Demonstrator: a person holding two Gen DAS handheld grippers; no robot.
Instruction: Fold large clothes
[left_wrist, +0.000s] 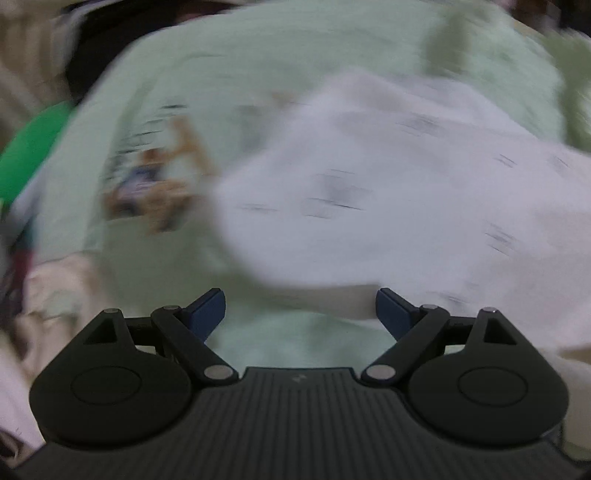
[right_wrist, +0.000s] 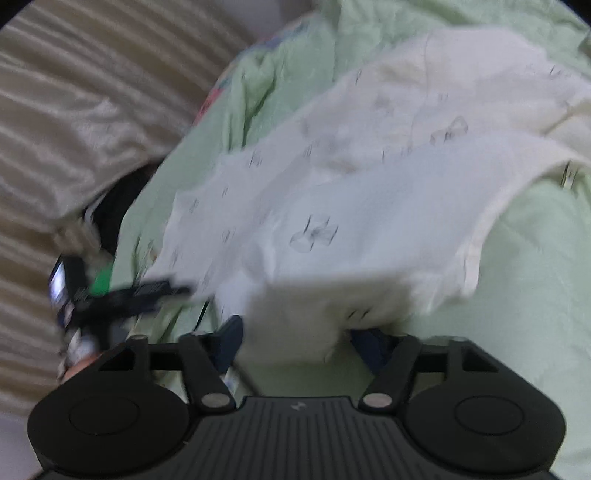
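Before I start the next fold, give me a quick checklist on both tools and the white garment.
1. Left tool empty and open: ok, fingers spread wide with only the green sheet between them.
2. Right tool holding the white garment: cannot tell; fabric bunches between its fingers, but they stand apart and the contact is blurred.
3. Garment flat: not ok, it lies rumpled with overlapping layers.
4. Garment edges located: cannot tell, both views are motion-blurred.
5. Fold area free: not ok, a dark device lies at the garment's left edge in the right wrist view.
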